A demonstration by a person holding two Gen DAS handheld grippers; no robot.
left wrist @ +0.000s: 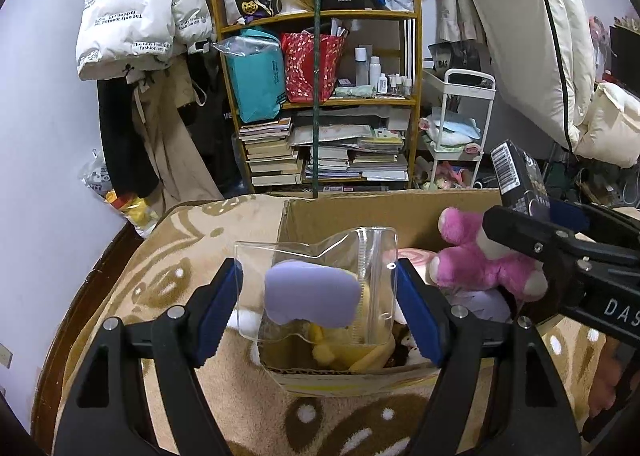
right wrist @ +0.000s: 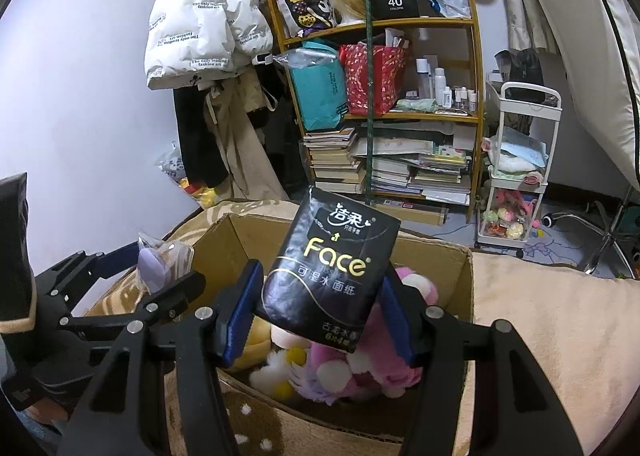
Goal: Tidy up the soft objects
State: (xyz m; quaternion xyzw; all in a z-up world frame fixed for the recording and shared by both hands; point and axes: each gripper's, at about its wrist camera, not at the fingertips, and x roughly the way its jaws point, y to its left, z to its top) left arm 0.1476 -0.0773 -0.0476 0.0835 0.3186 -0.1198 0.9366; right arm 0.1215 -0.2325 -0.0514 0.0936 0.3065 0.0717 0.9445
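My left gripper [left wrist: 318,276] is shut on a clear plastic pouch [left wrist: 320,248] with a lilac puff [left wrist: 310,298] inside, held over the left part of an open cardboard box [left wrist: 360,204]. My right gripper [right wrist: 322,276] is shut on a black tissue pack [right wrist: 332,256] labelled "Face", tilted above the same box [right wrist: 432,252]. Inside the box lie a pink plush [left wrist: 480,264], a yellow plush [left wrist: 348,352] and white soft toys. The left wrist view shows the right gripper [left wrist: 520,232] at the right, over the pink plush. The right wrist view shows the left gripper [right wrist: 160,280] at the left with the pouch [right wrist: 164,256].
The box rests on a beige and brown patterned blanket [left wrist: 192,256]. Behind it stands a wooden shelf [left wrist: 320,104] packed with books, bags and bottles. A white puffer jacket [left wrist: 132,16] hangs at the left. A white trolley [right wrist: 520,168] stands at the right.
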